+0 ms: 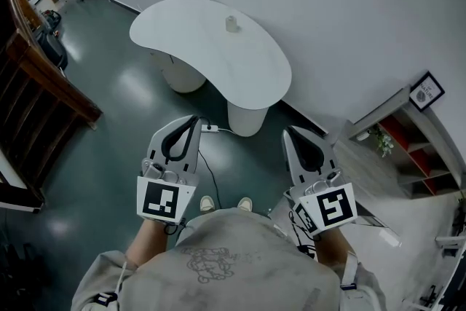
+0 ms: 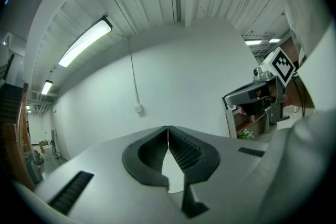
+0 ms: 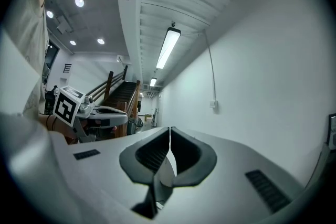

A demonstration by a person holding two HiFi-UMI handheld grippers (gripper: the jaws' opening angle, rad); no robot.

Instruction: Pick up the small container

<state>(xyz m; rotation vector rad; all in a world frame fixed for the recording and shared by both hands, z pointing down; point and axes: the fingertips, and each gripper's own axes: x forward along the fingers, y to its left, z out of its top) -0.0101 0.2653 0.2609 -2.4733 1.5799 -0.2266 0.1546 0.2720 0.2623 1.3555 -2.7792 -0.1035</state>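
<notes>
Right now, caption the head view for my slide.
Left gripper and right gripper, shut, face the white table bearing the small container.

— What is the person wearing?
— A light grey sweatshirt (image 1: 226, 258) is covering the body, with a faint print at its centre. Pale shoes (image 1: 207, 203) are showing at twelve o'clock from it.
— And the tools?
— The left gripper (image 1: 195, 118) and the right gripper (image 1: 285, 131) are showing grey-white shells and black ribbed jaws. Each is carrying a black-and-white marker cube (image 1: 160, 200).

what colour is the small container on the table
The small container looks white or off-white, like the table under it; best seen in the head view.
</notes>
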